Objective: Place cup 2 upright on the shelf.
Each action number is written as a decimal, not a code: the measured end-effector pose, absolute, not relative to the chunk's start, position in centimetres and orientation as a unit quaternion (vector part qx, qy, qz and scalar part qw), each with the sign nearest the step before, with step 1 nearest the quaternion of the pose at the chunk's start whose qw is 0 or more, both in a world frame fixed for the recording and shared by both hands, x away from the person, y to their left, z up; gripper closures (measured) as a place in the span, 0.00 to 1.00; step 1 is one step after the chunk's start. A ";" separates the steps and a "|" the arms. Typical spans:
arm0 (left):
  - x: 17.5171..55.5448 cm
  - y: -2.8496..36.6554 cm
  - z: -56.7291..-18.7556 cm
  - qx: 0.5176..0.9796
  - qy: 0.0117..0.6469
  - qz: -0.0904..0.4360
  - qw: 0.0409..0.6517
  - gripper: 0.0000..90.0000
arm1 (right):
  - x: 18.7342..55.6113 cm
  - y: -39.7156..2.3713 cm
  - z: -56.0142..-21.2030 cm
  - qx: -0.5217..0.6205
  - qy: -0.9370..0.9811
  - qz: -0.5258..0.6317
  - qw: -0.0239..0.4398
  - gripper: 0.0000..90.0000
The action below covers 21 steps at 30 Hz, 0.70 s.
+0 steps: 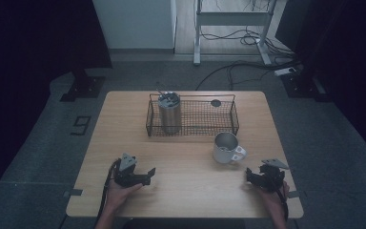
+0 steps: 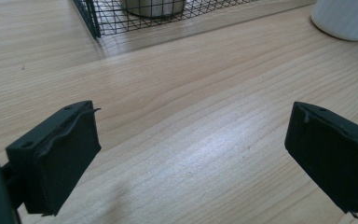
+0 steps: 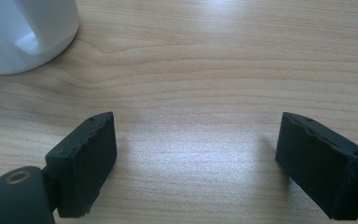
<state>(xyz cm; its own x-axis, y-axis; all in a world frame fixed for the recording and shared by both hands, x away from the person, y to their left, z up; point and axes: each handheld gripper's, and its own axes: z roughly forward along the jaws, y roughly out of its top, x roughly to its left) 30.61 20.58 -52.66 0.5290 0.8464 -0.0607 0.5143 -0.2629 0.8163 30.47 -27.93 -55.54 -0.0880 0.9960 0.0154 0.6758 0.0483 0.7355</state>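
A white mug [image 1: 226, 148] stands on the wooden table [image 1: 186, 195], just in front of a black wire basket [image 1: 193, 132]. A steel tumbler [image 1: 169, 114] stands upright in the basket's left end. My left gripper [image 1: 148, 175] rests low at the front left, jaws open and pointing right, with nothing between them. In the left gripper view [image 2: 191, 158] bare wood lies between the jaws, with the basket [image 2: 93, 18] and mug [image 2: 345, 18] beyond. My right gripper [image 1: 249, 177] sits at the front right, open and empty [image 3: 193, 163], with the mug [image 3: 23, 32] ahead on its left.
A small dark round object [image 1: 216, 102] lies in the basket's back right corner. Beyond the table are desk legs [image 1: 198, 33] and loose cables [image 1: 248, 43] on the floor. A dark stand [image 1: 83, 81] rises at the back left.
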 end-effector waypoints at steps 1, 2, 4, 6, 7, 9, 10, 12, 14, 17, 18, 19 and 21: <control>30.6 20.4 -52.7 0.770 0.442 0.200 0.414 0.03 | 30.5 -27.9 -55.5 0.621 0.673 0.301 0.266 0.14; 30.5 20.3 -52.8 0.773 0.441 0.198 0.412 0.03 | 30.5 -27.9 -55.5 0.620 0.673 0.301 0.266 0.14; 30.5 20.2 -52.8 0.774 0.439 0.198 0.410 0.03 | 30.4 -28.0 -55.5 0.620 0.673 0.302 0.266 0.15; 30.4 20.1 -52.8 0.774 0.439 0.199 0.412 0.03 | 30.3 -28.0 -55.5 0.619 0.674 0.302 0.268 0.15; 30.4 20.1 -52.8 0.773 0.439 0.199 0.413 0.04 | 30.3 -28.0 -55.5 0.618 0.674 0.301 0.271 0.15; 30.3 20.1 -52.9 0.773 0.438 0.199 0.413 0.04 | 30.1 -28.2 -55.4 0.618 0.673 0.301 0.274 0.15; 30.3 20.2 -52.9 0.775 0.437 0.201 0.410 0.04 | 30.0 -28.4 -55.3 0.620 0.670 0.307 0.271 0.15; 30.3 20.2 -53.1 0.777 0.437 0.204 0.405 0.04 | 29.7 -28.6 -54.9 0.619 0.665 0.316 0.273 0.15; 30.3 20.3 -53.2 0.777 0.437 0.199 0.408 0.04 | 29.3 -28.7 -54.5 0.613 0.664 0.329 0.275 0.15; 30.3 20.3 -53.3 0.778 0.435 0.197 0.409 0.05 | 28.5 -28.7 -53.7 0.603 0.662 0.345 0.281 0.15; 30.4 20.2 -53.3 0.778 0.434 0.195 0.409 0.05 | 28.3 -28.6 -53.5 0.599 0.662 0.351 0.282 0.15; 30.4 20.2 -53.3 0.779 0.434 0.194 0.410 0.05 | 28.2 -28.6 -53.3 0.596 0.661 0.356 0.283 0.15; 30.4 20.1 -53.4 0.781 0.432 0.189 0.409 0.05 | 27.9 -28.4 -52.8 0.592 0.661 0.364 0.282 0.15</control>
